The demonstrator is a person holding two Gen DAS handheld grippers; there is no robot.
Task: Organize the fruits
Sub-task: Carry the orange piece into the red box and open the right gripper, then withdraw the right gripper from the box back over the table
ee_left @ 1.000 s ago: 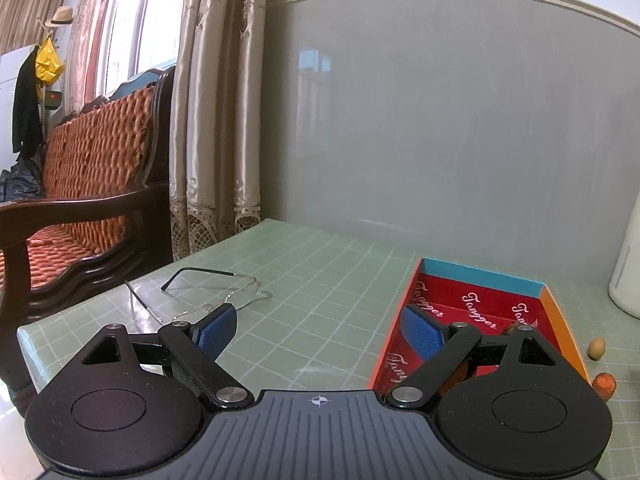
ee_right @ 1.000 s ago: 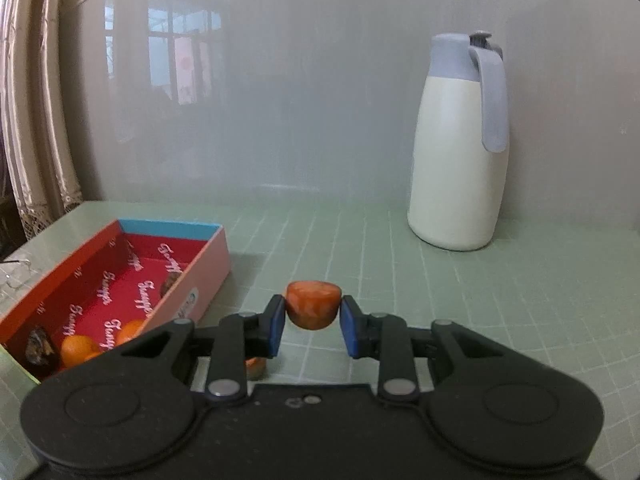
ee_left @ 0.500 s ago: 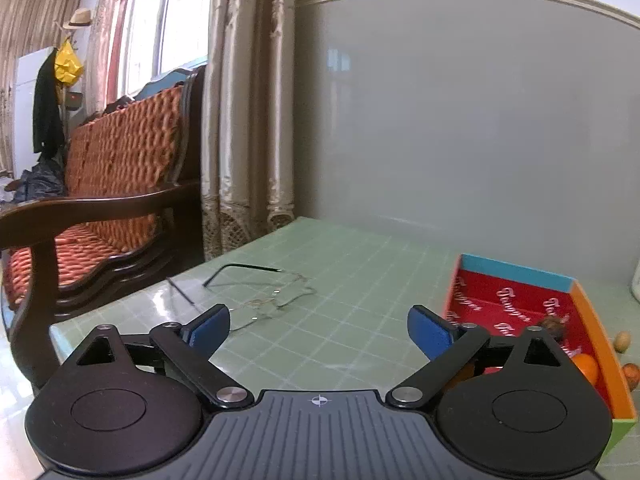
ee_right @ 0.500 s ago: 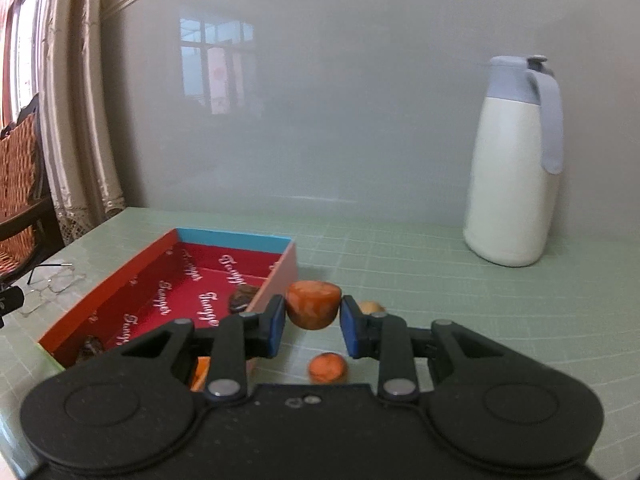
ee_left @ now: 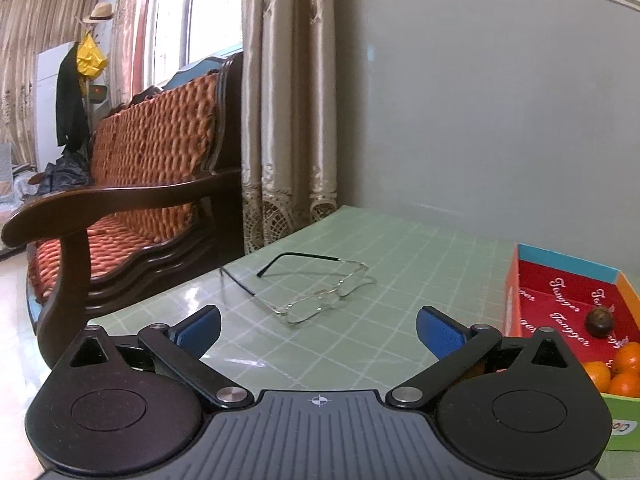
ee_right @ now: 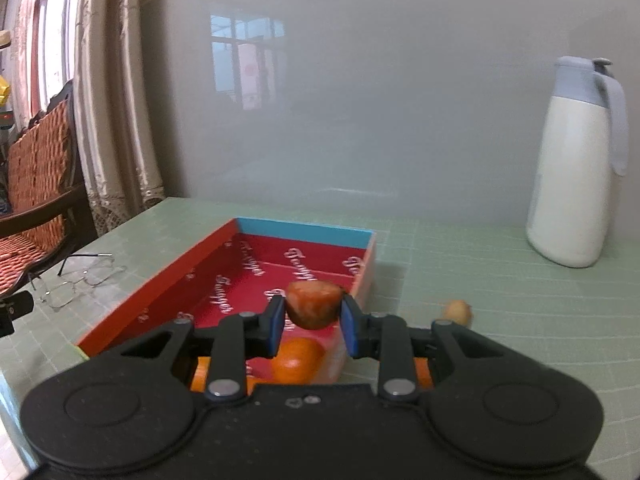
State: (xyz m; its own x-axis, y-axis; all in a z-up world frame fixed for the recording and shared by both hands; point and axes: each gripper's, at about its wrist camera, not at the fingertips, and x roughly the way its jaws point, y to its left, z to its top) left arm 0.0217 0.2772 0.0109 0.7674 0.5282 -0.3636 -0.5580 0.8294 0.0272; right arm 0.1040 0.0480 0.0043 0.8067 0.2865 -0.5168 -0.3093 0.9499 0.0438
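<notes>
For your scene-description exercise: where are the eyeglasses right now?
The eyeglasses lie on the green table, ahead of the open left gripper, left of the red box.

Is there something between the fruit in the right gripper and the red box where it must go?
Nothing visible: the right gripper holds the orange-brown fruit over the open red box.
</notes>
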